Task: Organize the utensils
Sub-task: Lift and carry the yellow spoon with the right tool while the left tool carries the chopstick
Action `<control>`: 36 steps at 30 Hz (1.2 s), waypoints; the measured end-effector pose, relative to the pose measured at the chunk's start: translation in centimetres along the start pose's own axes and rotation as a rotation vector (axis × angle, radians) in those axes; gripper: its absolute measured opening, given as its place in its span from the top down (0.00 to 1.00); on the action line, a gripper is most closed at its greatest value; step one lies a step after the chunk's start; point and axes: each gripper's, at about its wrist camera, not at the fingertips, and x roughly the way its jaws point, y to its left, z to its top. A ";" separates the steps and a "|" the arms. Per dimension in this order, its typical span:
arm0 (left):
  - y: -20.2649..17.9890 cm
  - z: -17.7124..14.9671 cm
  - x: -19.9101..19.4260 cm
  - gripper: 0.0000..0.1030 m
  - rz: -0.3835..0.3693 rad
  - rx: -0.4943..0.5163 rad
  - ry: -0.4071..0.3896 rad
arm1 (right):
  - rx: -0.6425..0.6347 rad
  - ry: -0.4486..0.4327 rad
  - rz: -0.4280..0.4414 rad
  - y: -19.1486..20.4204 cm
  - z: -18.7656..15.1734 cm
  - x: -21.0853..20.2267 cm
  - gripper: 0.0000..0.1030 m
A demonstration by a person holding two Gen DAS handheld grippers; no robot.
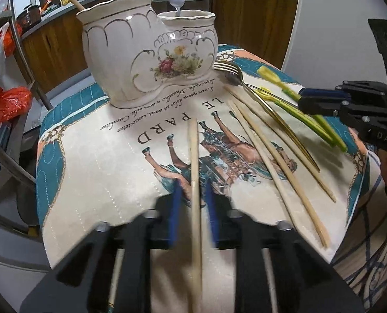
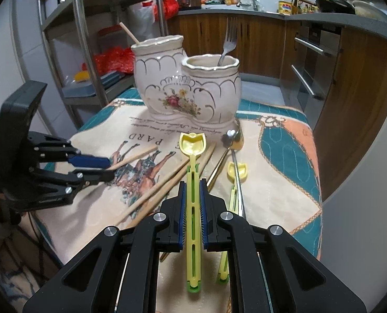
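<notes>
My left gripper (image 1: 194, 195) is shut on a wooden chopstick (image 1: 194, 154), lifted over the printed cloth (image 1: 102, 172). My right gripper (image 2: 193, 190) is shut on the handle of a yellow-green plastic spoon (image 2: 193, 146) that points toward the white floral ceramic holder (image 2: 188, 86). The holder's taller pot has one chopstick (image 2: 129, 34) in it, and the lower pot has a fork (image 2: 228, 41). On the cloth lie several chopsticks (image 2: 167, 182), a second yellow spoon (image 2: 236, 172), a metal spoon (image 2: 228, 137) and a fork (image 1: 227, 66).
The cloth covers a small table whose edges drop off close on all sides. A metal shelf rack (image 2: 89, 52) with orange bags stands to the left, behind the holder. Wooden kitchen cabinets and a counter (image 2: 271, 13) run along the back and right.
</notes>
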 end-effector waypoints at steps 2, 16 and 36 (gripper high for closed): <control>0.2 0.0 0.0 0.94 -0.011 0.001 -0.003 | 0.005 -0.027 0.009 -0.1 0.2 -0.5 0.90; 2.7 6.8 -9.3 0.94 0.023 0.017 -0.534 | 0.043 -0.334 0.050 -1.6 7.5 -2.5 0.90; 6.9 18.0 -4.1 0.94 0.099 -0.098 -0.832 | 0.173 -0.552 0.047 -4.3 15.0 5.9 0.90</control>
